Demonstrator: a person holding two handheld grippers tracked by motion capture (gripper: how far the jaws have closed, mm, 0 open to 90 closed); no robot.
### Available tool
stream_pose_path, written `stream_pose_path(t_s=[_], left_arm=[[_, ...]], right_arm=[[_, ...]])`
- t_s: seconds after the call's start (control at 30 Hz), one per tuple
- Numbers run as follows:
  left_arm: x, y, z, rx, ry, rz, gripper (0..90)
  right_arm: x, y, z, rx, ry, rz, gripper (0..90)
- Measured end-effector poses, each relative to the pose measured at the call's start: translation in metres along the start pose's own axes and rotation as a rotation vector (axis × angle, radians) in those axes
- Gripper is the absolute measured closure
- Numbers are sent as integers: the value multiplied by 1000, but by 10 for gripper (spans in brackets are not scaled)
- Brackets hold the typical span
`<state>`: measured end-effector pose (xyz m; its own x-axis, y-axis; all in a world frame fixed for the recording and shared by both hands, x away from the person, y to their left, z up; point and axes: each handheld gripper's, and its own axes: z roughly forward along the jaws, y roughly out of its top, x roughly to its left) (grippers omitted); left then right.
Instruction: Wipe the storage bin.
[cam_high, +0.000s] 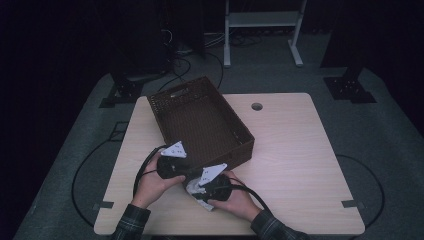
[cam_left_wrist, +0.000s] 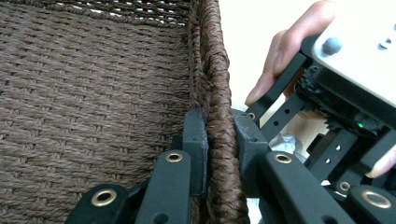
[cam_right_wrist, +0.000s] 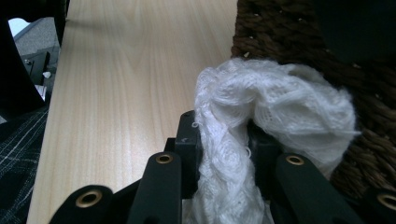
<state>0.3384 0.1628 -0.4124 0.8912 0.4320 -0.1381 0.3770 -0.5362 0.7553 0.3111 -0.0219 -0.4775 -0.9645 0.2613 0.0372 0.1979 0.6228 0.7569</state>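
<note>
Basket (cam_high: 200, 120) rim is pinched by the left gripper (cam_left_wrist: 219, 154); right gripper (cam_right_wrist: 224, 154), clamped on white cloth (cam_right_wrist: 275, 107) at the basket's five o'clock corner, should lift it clear over the wall.

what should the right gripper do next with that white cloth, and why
Probably lift the white knitted cloth up and over the woven basket's near wall. The right gripper is shut on the cloth, which bunches against the outside of that wall, low by the table. The left gripper is clamped on the rim, steadying the basket, so it seems ready to receive the cloth.
</note>
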Motion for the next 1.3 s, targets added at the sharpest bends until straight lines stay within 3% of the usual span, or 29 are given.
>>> stream_pose_path(t_s=[0.17, 0.4, 0.6, 0.9, 1.3], left_arm=[[1, 0, -1, 5, 1, 8, 773], [1, 0, -1, 2, 0, 6, 762], [1, 1, -3, -4, 3, 7, 734], [0, 2, -15, -25, 0, 13, 744], [3, 1, -42, -47, 2, 25, 733]], right_arm=[[-1, -4, -5, 11, -17, 11, 705], [-1, -21, -35, 24, -70, 1, 700], [-5, -38, -64, 11, -114, 57, 699], [-22, -71, -118, -21, -247, 140, 698], [-38, -95, -154, -51, -363, 210, 698]])
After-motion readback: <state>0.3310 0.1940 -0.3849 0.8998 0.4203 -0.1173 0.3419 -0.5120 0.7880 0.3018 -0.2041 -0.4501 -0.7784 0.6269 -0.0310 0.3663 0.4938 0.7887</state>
